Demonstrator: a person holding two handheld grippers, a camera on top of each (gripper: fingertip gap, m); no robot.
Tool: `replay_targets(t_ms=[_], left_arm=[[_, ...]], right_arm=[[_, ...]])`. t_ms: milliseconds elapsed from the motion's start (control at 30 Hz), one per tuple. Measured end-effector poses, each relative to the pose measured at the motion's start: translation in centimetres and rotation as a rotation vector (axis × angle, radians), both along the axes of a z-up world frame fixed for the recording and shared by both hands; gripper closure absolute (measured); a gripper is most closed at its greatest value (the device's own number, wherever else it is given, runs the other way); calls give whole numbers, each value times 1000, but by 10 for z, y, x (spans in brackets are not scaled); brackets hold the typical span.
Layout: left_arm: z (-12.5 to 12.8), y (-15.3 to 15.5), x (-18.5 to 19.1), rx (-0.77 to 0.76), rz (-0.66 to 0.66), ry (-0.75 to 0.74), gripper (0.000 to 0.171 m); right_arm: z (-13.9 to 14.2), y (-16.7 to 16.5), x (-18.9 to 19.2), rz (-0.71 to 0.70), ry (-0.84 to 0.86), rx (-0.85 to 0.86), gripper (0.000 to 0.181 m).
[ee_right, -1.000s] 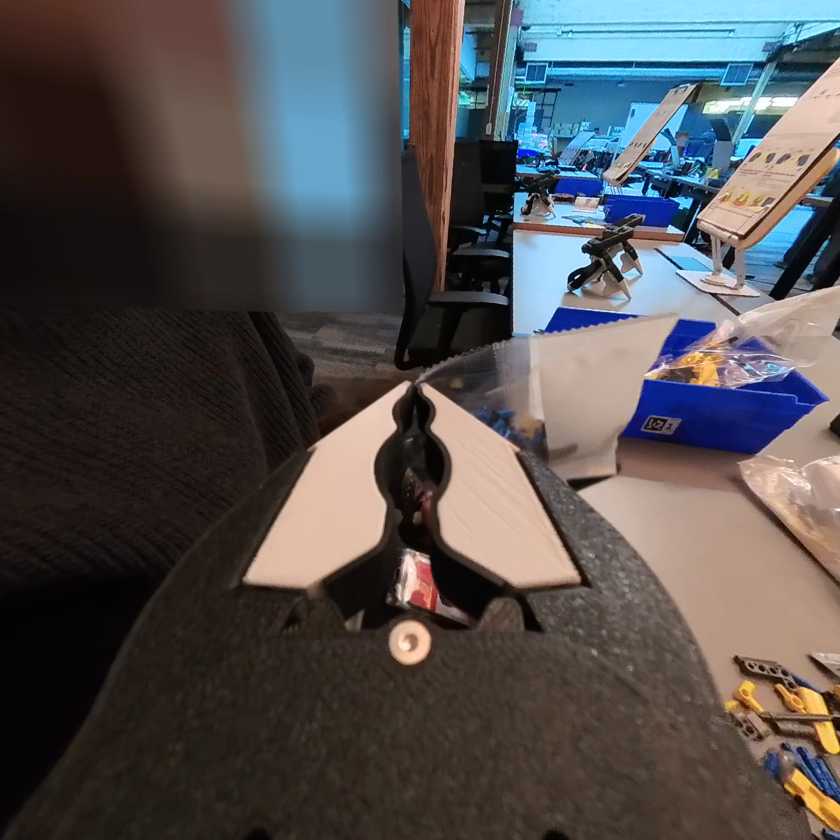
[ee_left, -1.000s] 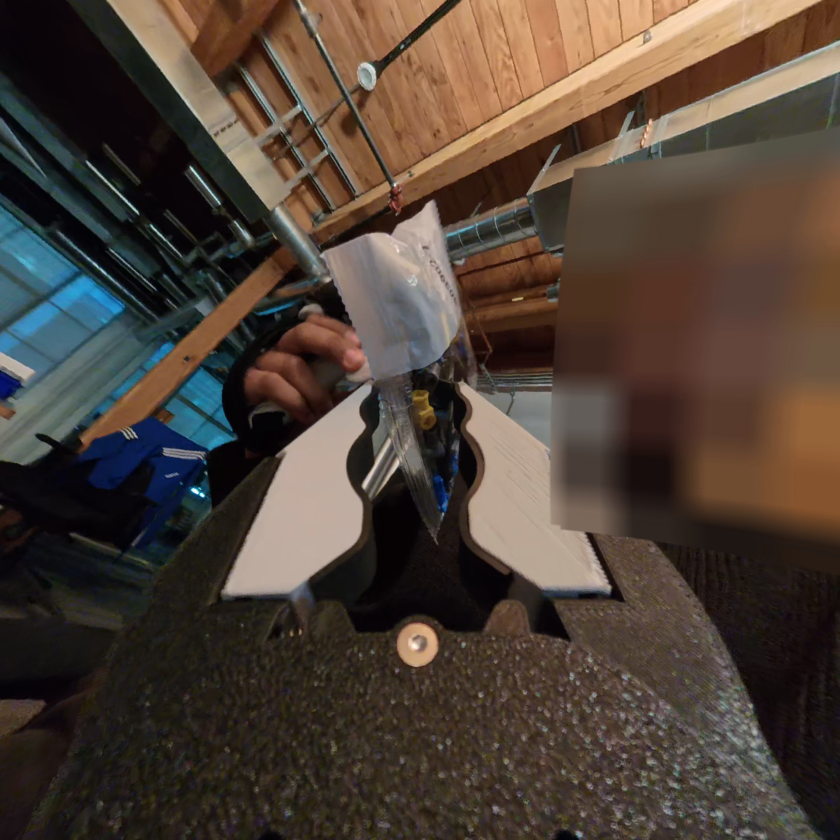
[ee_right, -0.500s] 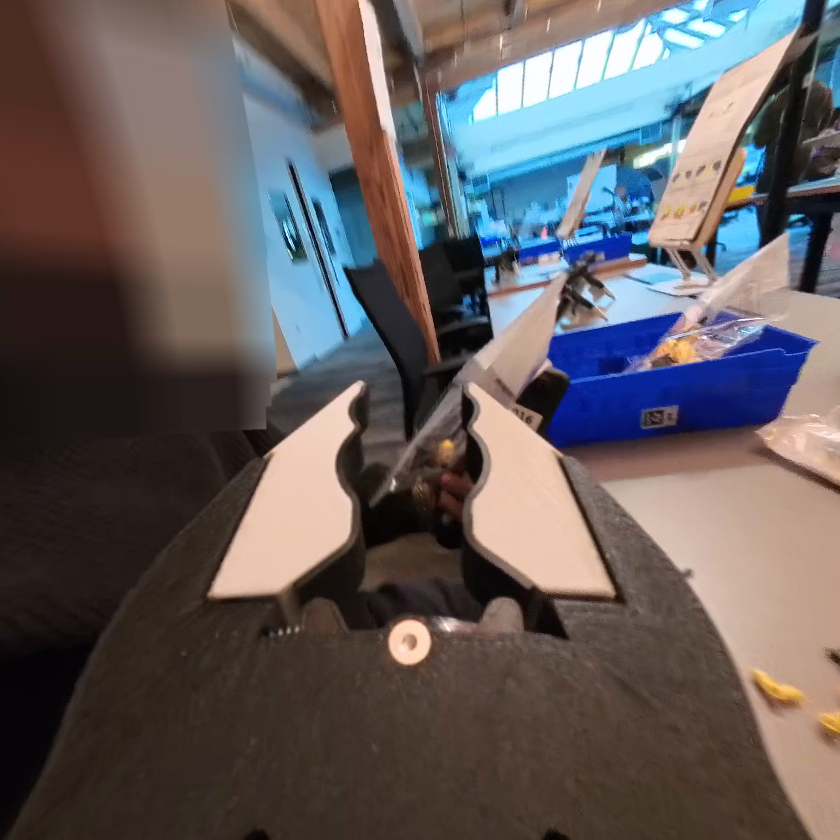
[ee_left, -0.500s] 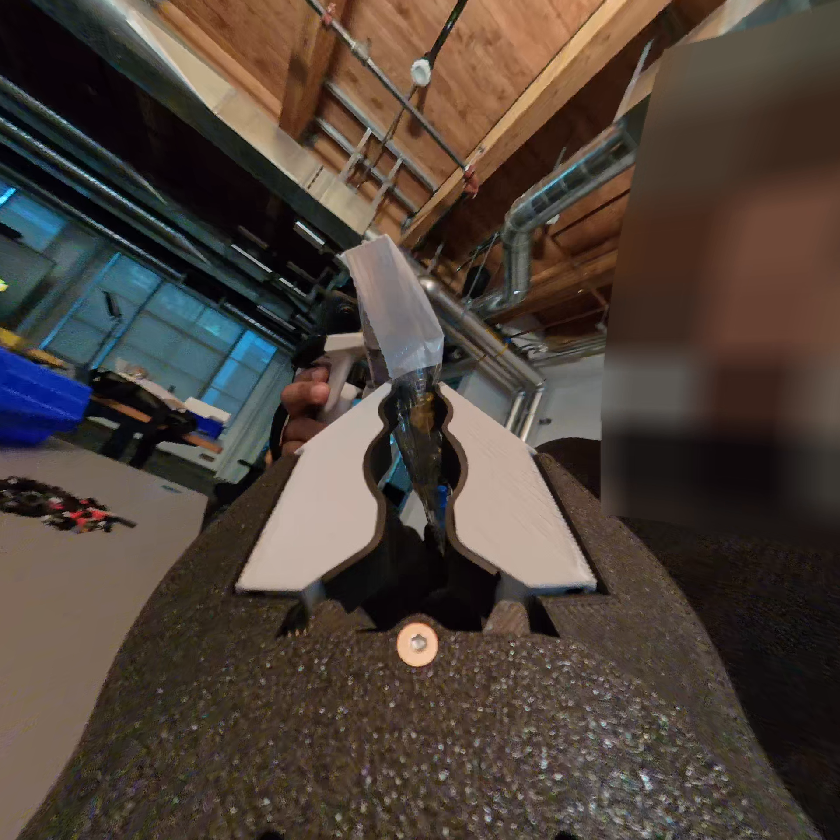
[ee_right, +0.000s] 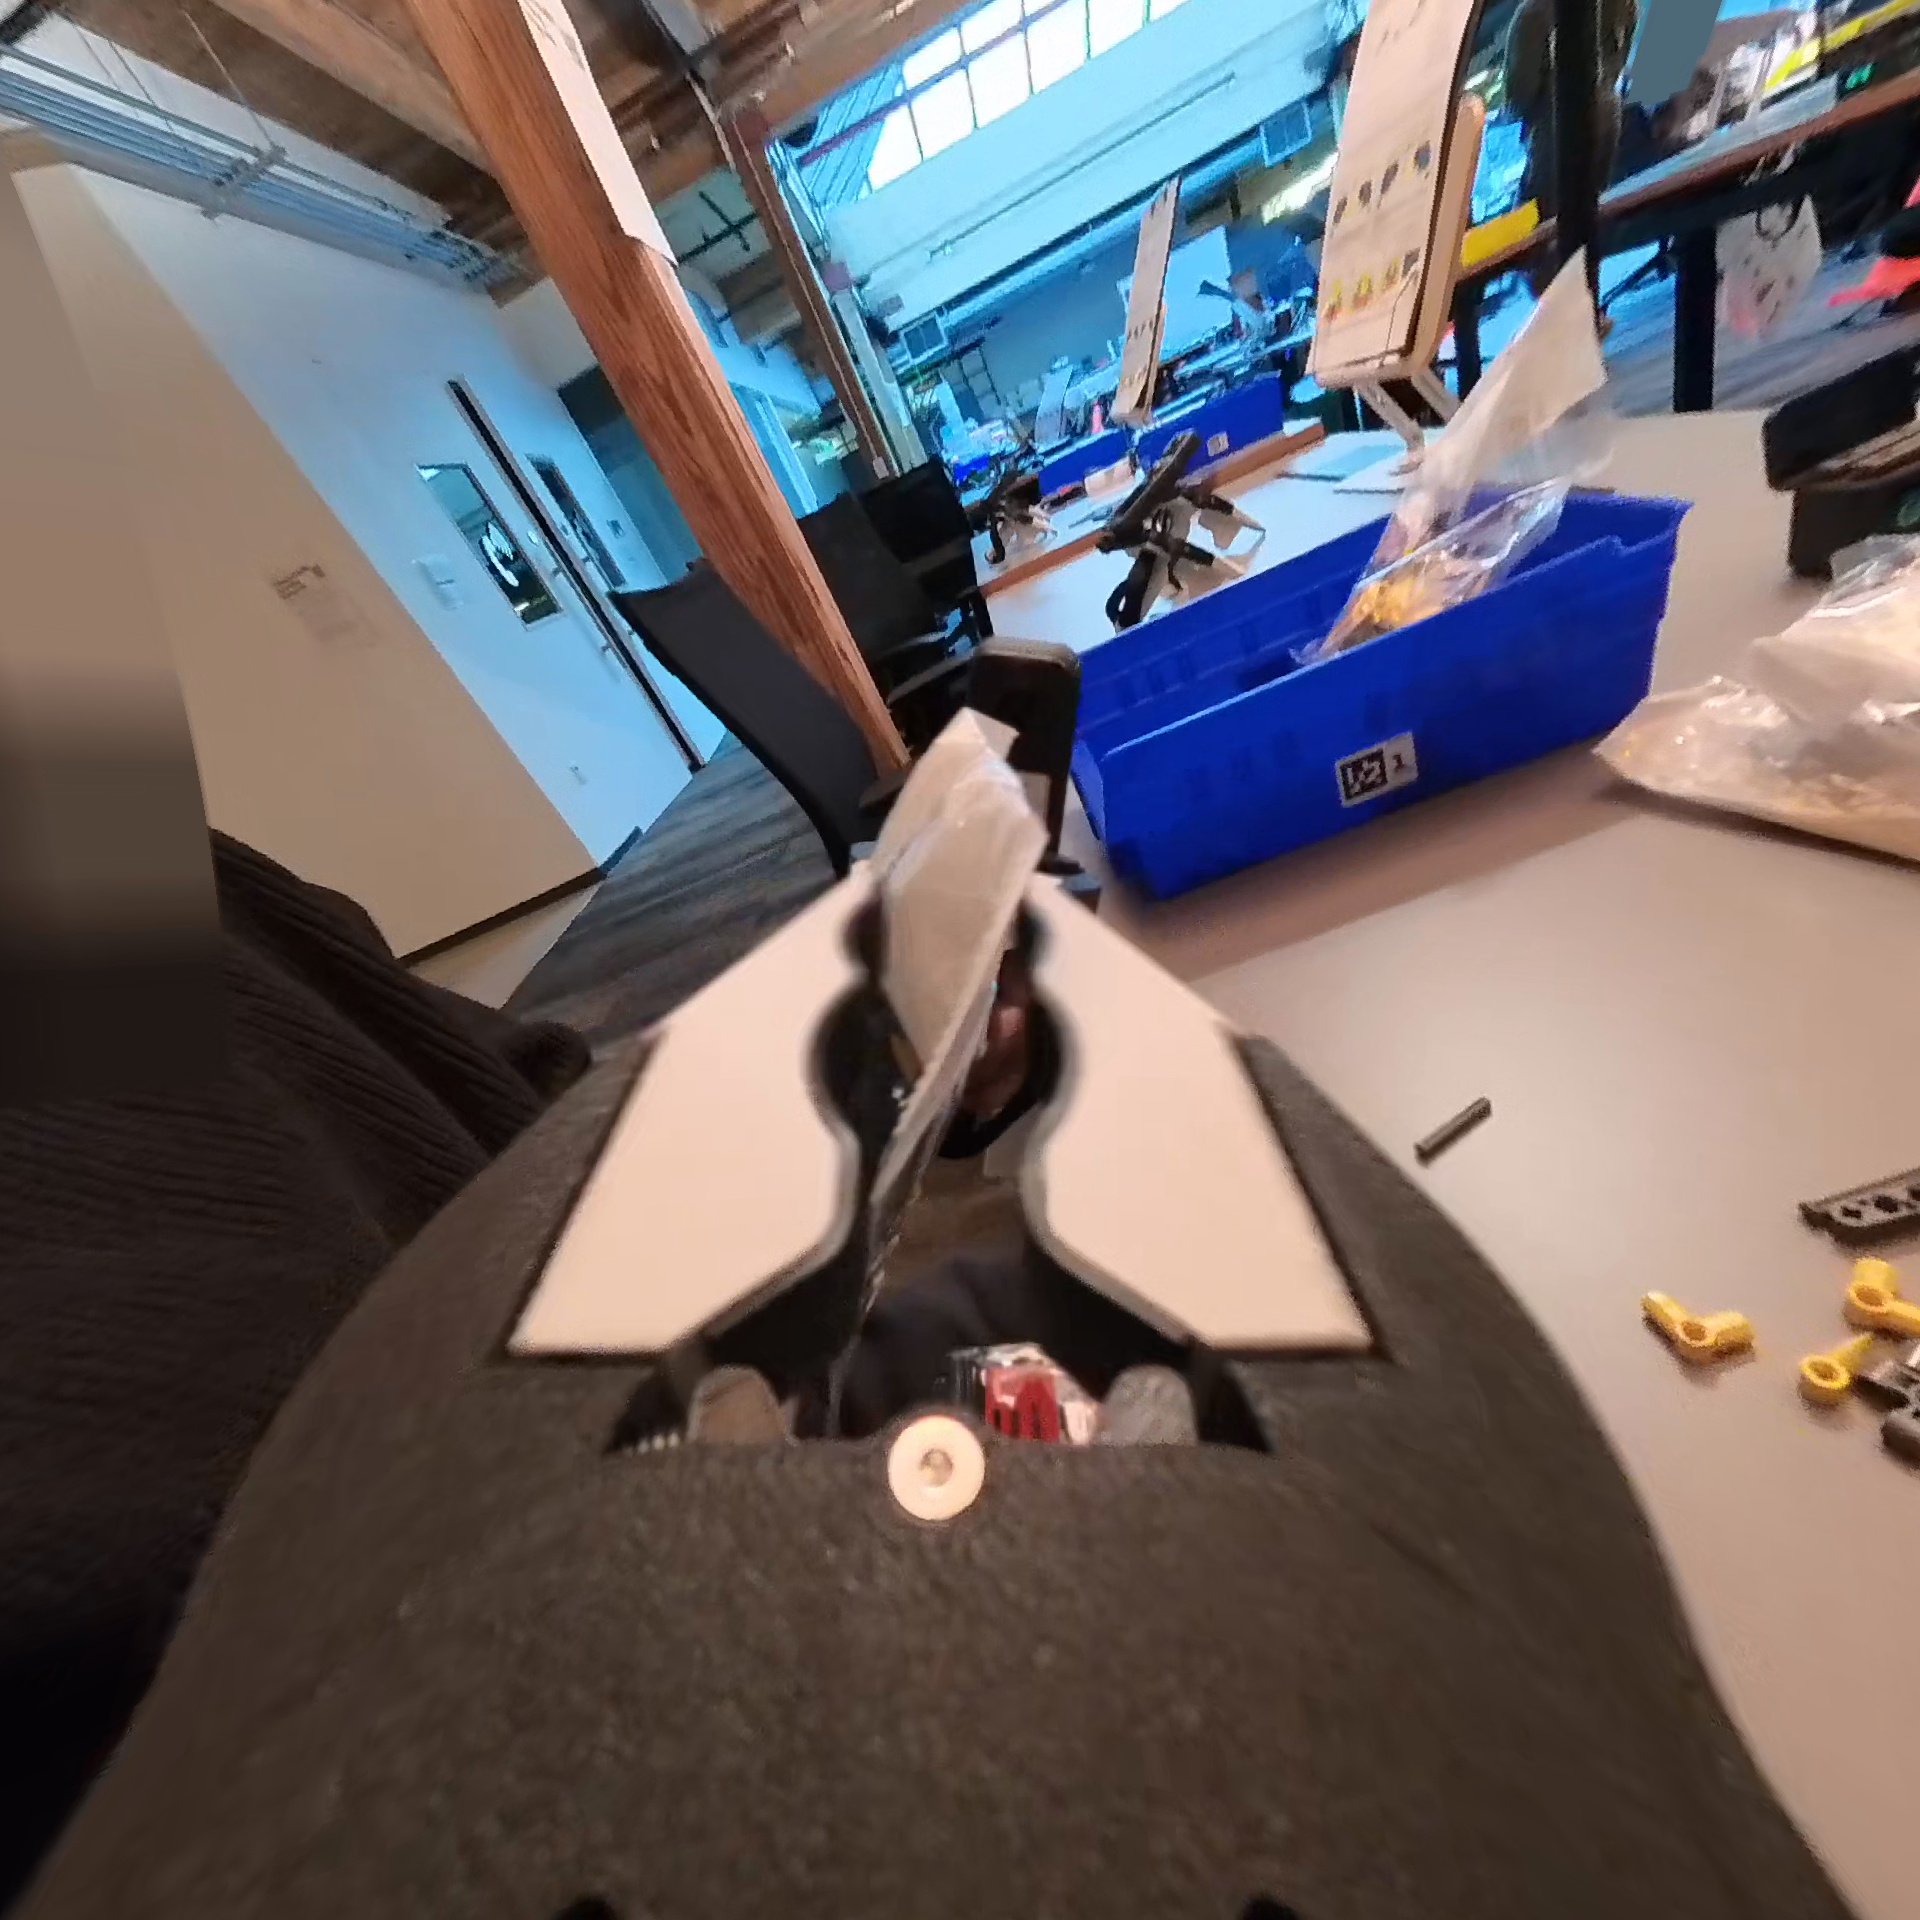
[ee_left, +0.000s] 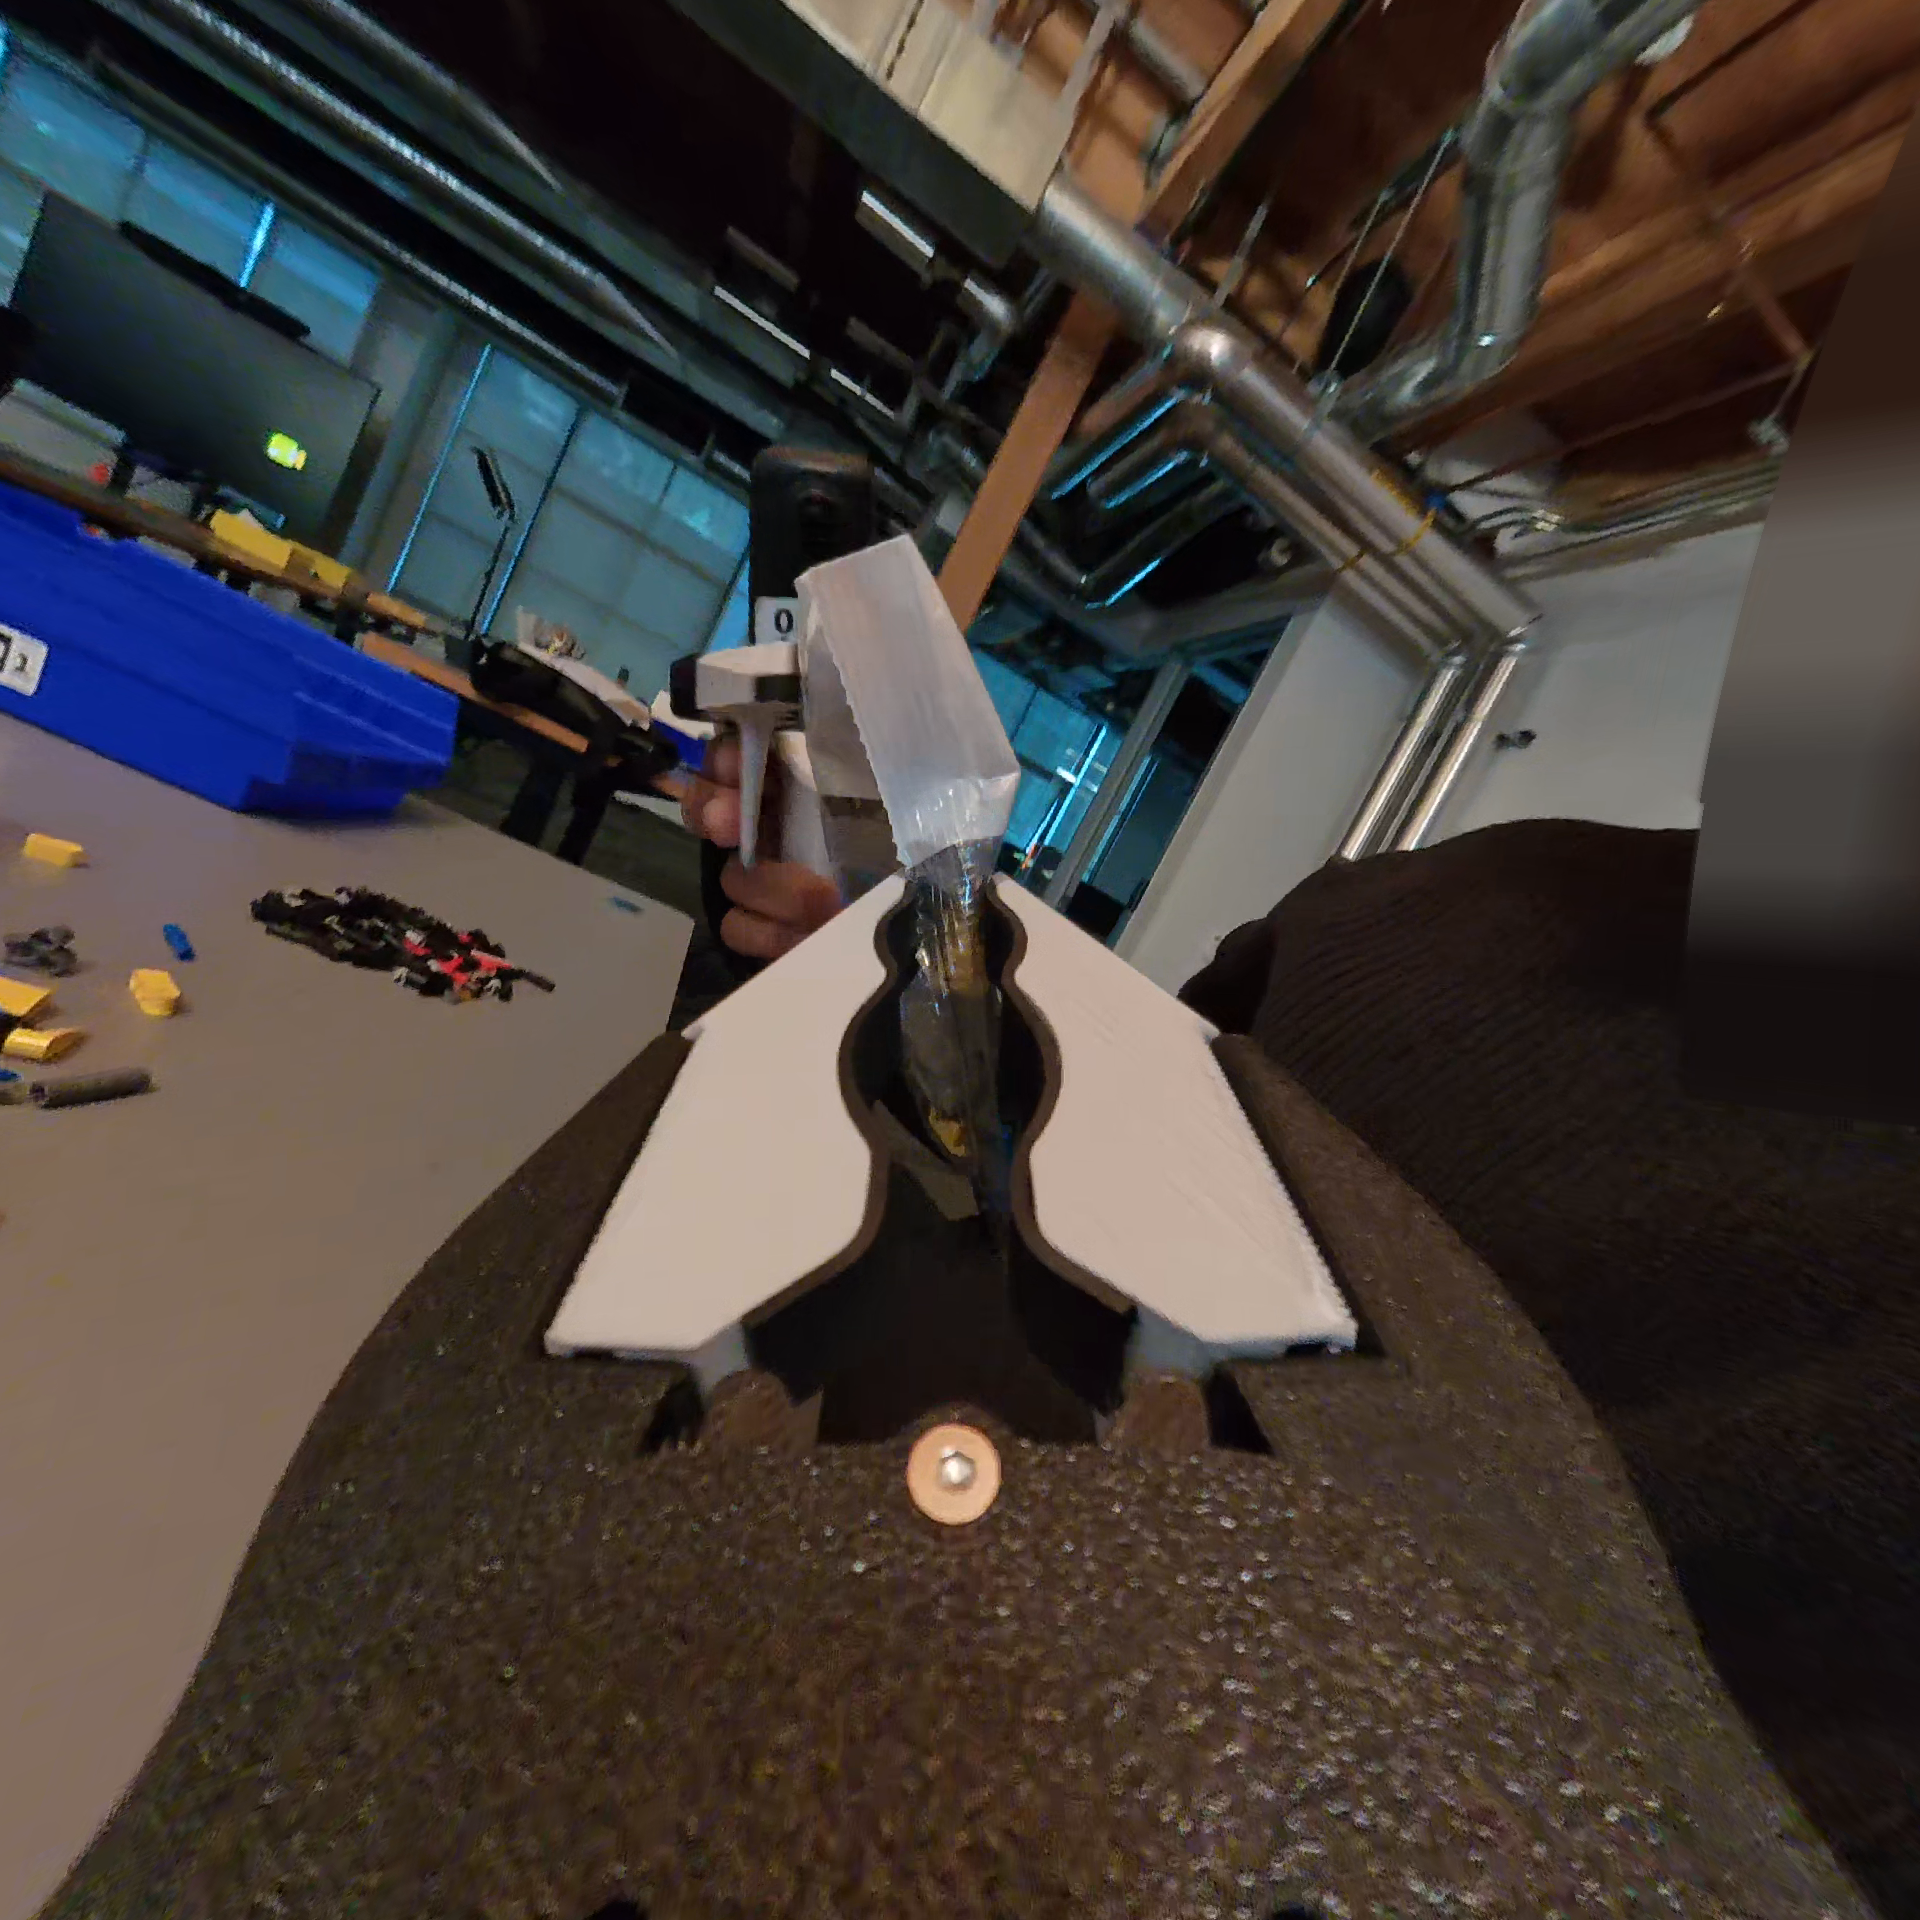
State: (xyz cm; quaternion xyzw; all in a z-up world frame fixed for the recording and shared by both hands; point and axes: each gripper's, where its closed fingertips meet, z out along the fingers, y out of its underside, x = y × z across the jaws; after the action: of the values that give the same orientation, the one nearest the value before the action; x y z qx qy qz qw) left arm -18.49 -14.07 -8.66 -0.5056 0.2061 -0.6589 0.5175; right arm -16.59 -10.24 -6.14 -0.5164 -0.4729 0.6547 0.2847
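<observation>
Between both grippers, a limp, light plastic bag (ee_left: 909, 717): left gripper (ee_left: 948, 894) pinches its neck, right gripper (ee_right: 951, 904) clamps its slippery edge.

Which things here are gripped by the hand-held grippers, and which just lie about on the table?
Gripped:
- plastic bag of small parts, pinched by the left hand-held gripper and the right hand-held gripper

Lying about:
- blue bin
- yellow pieces
- pile of black pieces
- clear bags

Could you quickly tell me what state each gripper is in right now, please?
Left gripper: shut on the clear plastic bag of small parts.
Right gripper: fingers around the same bag; grip cannot be told.
</observation>
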Motion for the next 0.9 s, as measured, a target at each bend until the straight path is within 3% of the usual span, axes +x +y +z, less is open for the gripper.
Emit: replay_targets(t_ms=[33,67,233,367,567,900], left_arm=[[-1,-1,2,-1,-12,12,161],[-1,-1,3,-6,-16,13,159],[7,5,-11,-37,-1,-98,144],[7,9,-16,-41,24,-105,143],[3,18,-21,-43,108,-70,170],[2,20,-23,-105,56,-118,171]], right_arm=[[-2,0,0,5,-6,-4,176],[-4,0,0,8,-4,-16,181],[6,5,3,20,50,-130,181],[2,4,1,0,24,-92,181],[1,0,-3,1,24,-60,178],[3,0,-3,25,54,-109,160]])
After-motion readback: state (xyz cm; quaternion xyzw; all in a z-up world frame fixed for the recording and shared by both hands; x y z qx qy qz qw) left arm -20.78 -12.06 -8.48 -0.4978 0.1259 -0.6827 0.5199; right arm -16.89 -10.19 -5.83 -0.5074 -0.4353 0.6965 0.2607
